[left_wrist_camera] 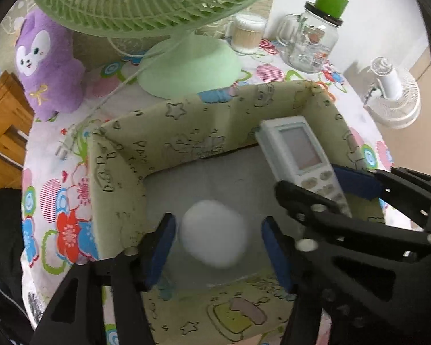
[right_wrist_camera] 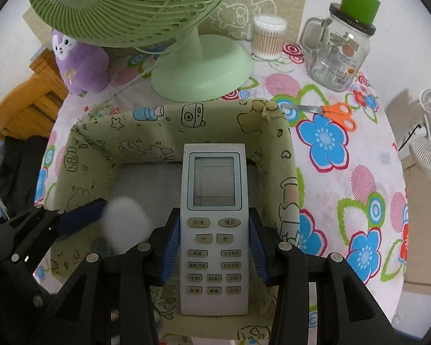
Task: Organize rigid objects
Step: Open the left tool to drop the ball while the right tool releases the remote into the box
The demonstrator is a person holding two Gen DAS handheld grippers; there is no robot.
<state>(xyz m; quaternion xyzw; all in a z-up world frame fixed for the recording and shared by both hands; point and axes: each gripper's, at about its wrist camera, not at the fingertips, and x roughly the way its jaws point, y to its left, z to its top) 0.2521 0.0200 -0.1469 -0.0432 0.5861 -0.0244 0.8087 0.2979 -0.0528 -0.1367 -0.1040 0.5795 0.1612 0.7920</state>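
A green fabric storage box [left_wrist_camera: 169, 132] with cartoon prints sits on the flowered tablecloth; it also shows in the right wrist view [right_wrist_camera: 146, 146]. My left gripper [left_wrist_camera: 218, 247] is open over the box, and a blurred white rounded object [left_wrist_camera: 214, 233] hangs between its blue pads, touching neither; it also shows in the right wrist view [right_wrist_camera: 126, 224]. My right gripper [right_wrist_camera: 214, 247] is shut on a white air-conditioner remote [right_wrist_camera: 214, 230] and holds it above the box. The remote [left_wrist_camera: 298, 152] and right gripper [left_wrist_camera: 330, 184] show at the right in the left wrist view.
A green desk fan [right_wrist_camera: 201, 66] stands behind the box. A purple plush toy [left_wrist_camera: 47, 63] is at back left. A cotton swab tub [right_wrist_camera: 268, 37] and a glass jar mug [right_wrist_camera: 339, 54] stand at back right. Orange scissors [right_wrist_camera: 333, 112] lie right of the box.
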